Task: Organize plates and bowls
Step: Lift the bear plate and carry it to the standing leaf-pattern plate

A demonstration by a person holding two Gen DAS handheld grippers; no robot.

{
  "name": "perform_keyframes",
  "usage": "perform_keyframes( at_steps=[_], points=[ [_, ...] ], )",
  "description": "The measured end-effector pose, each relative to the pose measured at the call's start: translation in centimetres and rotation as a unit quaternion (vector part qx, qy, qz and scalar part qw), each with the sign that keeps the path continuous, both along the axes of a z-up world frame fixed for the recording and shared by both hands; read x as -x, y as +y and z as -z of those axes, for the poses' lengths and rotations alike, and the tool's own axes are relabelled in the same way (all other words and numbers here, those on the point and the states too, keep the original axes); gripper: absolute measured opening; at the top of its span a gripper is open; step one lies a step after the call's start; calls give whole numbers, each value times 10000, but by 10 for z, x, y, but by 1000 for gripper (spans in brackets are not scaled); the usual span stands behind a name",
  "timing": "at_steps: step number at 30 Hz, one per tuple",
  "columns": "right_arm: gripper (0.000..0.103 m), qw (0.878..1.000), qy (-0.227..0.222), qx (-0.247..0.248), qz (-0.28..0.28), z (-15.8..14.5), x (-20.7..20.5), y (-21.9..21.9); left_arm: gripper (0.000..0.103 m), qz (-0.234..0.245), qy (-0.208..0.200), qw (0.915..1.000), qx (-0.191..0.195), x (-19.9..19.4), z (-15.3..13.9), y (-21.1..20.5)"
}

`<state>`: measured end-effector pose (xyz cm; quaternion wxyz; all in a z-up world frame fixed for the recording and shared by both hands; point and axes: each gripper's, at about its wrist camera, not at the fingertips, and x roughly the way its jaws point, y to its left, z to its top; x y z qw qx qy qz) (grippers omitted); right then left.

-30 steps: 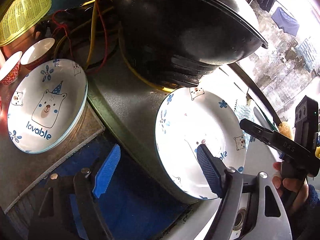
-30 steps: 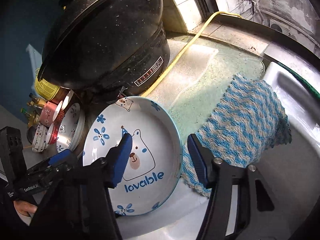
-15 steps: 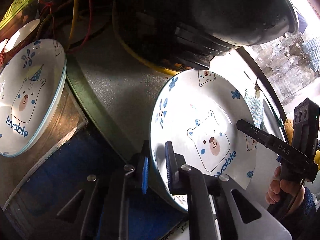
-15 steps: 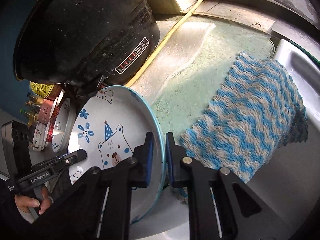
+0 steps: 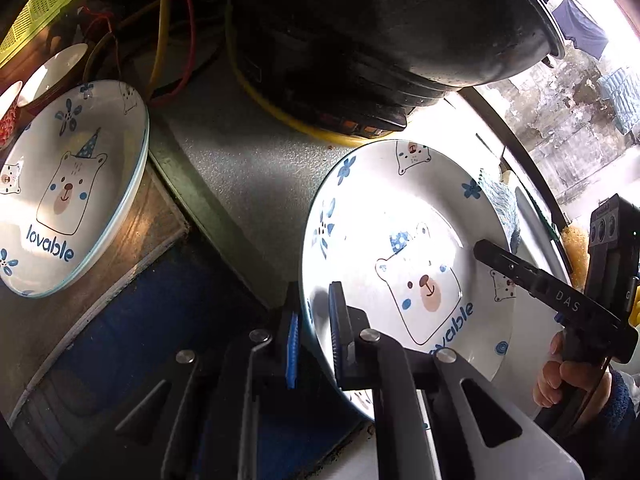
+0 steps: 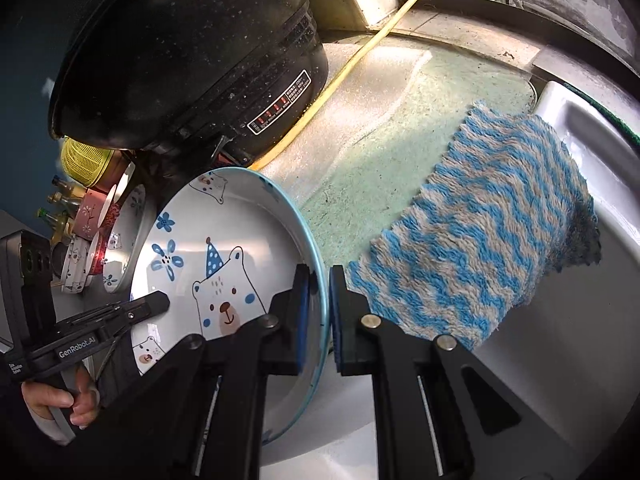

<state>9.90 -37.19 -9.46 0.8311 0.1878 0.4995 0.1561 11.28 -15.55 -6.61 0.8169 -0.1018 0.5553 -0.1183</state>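
Observation:
A white bear plate (image 5: 404,248) with blue flowers and the word "lovable" is held between both grippers. My left gripper (image 5: 314,336) is shut on its left rim. My right gripper (image 6: 319,312) is shut on its right rim; the plate (image 6: 224,264) shows tilted in the right wrist view. The right gripper also shows in the left wrist view (image 5: 520,272), the left one in the right wrist view (image 6: 132,312). A second bear plate (image 5: 68,184) lies on a stack at the left, with small bowls (image 5: 44,76) behind it.
A big black cooker with a wok lid (image 5: 380,32) stands right behind the held plate. A blue and grey cloth (image 6: 480,232) hangs over the white sink rim (image 6: 580,120). Yellow and red cables (image 5: 168,40), a yellow basket (image 5: 44,12) and bottles (image 6: 60,200) are at the left.
Both grippers were open a second ago and have shut on opposite rims of the plate. The plate has since tilted and risen slightly off the counter.

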Motion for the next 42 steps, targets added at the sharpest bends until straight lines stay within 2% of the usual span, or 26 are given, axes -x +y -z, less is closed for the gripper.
perform_keyframes(
  at_steps=[7,16,30,42],
  points=[
    [11,9999,-96,62,-102,-13,7,19,11,-62,-135,9999,0,22,-12,16],
    [11,9988,-319,84,-374,-33,20,63,11,-369,-347,9987,59,52,-29,65],
    [11,9929,-474,222,-1070,-53,45,167,11,-1077,-539,9926,118,107,-49,171],
    [11,9817,-514,370,-1794,-60,57,257,11,-1770,-575,9824,159,152,-52,255]
  ],
)
